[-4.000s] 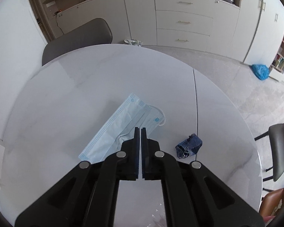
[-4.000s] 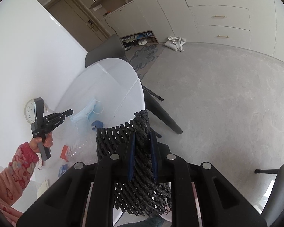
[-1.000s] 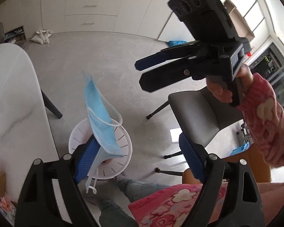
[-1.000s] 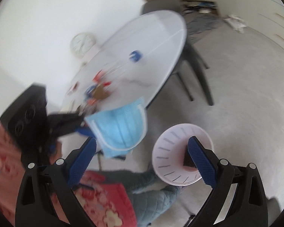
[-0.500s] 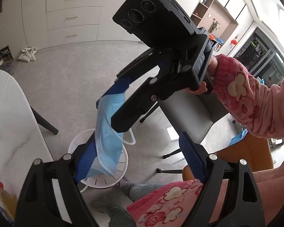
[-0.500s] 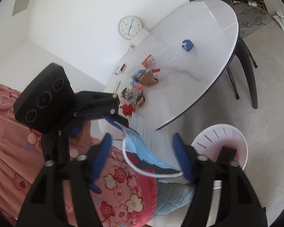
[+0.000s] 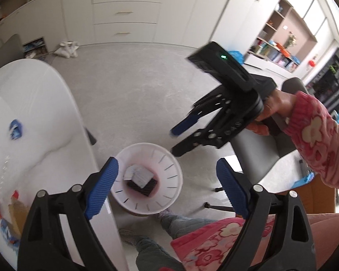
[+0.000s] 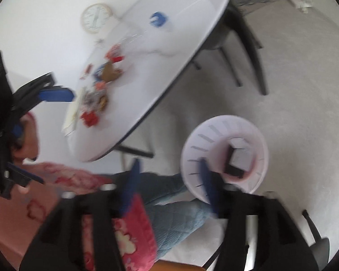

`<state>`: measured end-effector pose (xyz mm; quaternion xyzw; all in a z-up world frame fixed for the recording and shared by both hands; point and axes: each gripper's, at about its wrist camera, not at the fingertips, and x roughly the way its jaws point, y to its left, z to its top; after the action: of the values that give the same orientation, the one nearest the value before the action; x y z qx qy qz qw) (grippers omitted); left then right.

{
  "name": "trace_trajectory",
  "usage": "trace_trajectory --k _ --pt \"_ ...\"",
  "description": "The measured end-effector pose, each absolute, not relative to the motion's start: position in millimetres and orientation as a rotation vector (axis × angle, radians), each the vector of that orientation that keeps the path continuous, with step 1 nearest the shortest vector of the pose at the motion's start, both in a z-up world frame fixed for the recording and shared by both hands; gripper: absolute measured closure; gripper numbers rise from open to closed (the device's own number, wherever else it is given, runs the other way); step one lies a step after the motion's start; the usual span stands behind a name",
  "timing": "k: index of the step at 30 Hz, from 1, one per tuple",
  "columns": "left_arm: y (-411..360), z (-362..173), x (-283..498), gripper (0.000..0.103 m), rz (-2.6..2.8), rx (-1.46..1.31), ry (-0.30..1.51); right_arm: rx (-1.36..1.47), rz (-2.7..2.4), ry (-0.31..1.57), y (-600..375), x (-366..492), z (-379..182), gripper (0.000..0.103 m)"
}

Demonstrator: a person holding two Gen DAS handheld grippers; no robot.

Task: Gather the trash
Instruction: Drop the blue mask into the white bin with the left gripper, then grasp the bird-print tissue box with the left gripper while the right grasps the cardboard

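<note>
The white slotted bin [image 7: 169, 176] stands on the floor beside the table. In it lie the pale blue face mask [image 7: 139, 174], folded up, and a black item [image 7: 144, 186]. My left gripper [image 7: 167, 187] hovers over the bin with its jaws opening and nothing between them. My right gripper [image 7: 178, 140], held by a hand in a pink flowered sleeve, points down at the bin from the right. Its jaws are opening and are empty too. The right wrist view is blurred. It shows the right gripper [image 8: 169, 185] beside the bin [image 8: 192, 149].
A white round table [image 8: 169, 72] carries a crumpled blue wrapper [image 8: 158, 19] and a heap of several wrappers [image 8: 97, 90]. Grey chairs [image 7: 271, 158] stand around it, and a clock [image 8: 96, 18] stands by the wall. The person's legs [image 7: 180, 225] are next to the bin.
The mask hung from my left finger with the right gripper at it; now it lies in the bin. Both grippers are empty, and the right one has drawn back to the right.
</note>
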<state>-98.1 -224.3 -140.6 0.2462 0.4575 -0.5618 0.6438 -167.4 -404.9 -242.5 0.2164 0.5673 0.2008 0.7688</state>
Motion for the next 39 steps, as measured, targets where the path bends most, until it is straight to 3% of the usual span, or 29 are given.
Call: trace_trajectory --k 5,9,14,21,28,34,36,38,39 --pt "-185.9 -123.7 -72.3 0.010 -1.124 0.481 1.021 0.431 0.194 1.123 -400.7 -174.4 -201.3 0.009" --pt "-146.8 -108.0 -48.2 0.008 -0.974 0.384 1.001 0.422 0.050 1.027 -389.5 -178.5 -164.4 0.003" --pt "-89.2 -98.7 -15.2 0.008 -0.780 0.297 0.977 0.398 -0.049 0.950 -367.4 -164.1 -131.4 0.003" --pt "-10.3 -109.5 23.3 0.008 -0.570 0.286 0.955 0.339 -0.051 0.976 -323.8 -112.3 -127.7 0.003" --pt "51.4 -159.2 88.6 0.008 -0.394 0.217 1.080 0.325 0.036 1.064 -256.3 -58.4 -154.1 0.003" --pt "46.7 -213.9 136.5 0.011 -0.351 0.250 1.192 0.313 0.069 1.110 -212.9 -36.0 -167.1 0.003" --pt "39.3 -229.9 146.4 0.018 -0.343 0.286 1.220 0.300 0.065 1.123 -202.0 -29.6 -171.2 0.003" --pt "34.7 -242.3 153.8 0.037 -0.336 0.303 1.256 0.290 0.058 1.131 -194.4 -24.5 -173.6 0.003" --pt "34.3 -246.4 156.8 0.053 -0.339 0.290 1.275 0.288 0.059 1.133 -190.4 -21.5 -174.5 0.003"
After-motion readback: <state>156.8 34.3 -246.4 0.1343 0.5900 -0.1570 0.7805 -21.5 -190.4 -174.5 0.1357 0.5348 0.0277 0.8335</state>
